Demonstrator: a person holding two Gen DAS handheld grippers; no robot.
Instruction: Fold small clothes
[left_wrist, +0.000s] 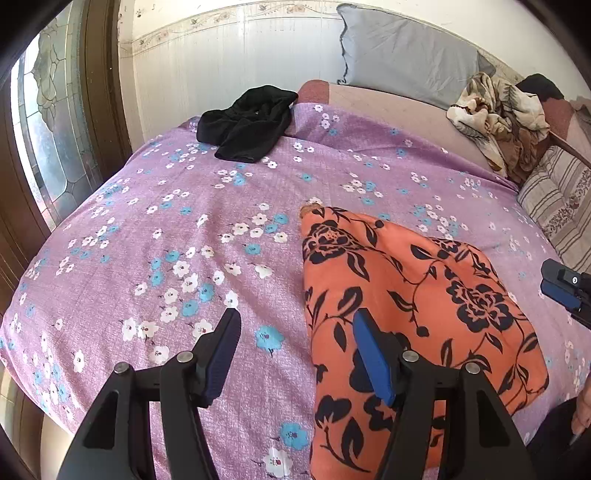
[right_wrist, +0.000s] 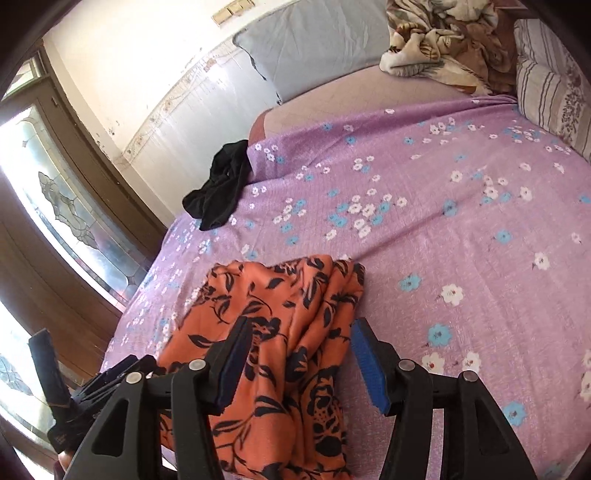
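An orange garment with black flowers (left_wrist: 406, 295) lies folded on the purple flowered bedspread (left_wrist: 166, 240); it also shows in the right wrist view (right_wrist: 288, 332). My left gripper (left_wrist: 295, 325) is open and empty, hovering over the garment's left edge. My right gripper (right_wrist: 299, 332) is open and empty above the garment; its tip shows in the left wrist view (left_wrist: 561, 288). A crumpled black garment (left_wrist: 247, 122) lies at the far left of the bed, also in the right wrist view (right_wrist: 218, 188).
A grey pillow (left_wrist: 402, 51) leans on the wall. A brown patterned blanket (left_wrist: 495, 114) and a striped pillow (left_wrist: 561, 199) lie at the far right. A window with a wooden frame (left_wrist: 51, 110) is to the left of the bed.
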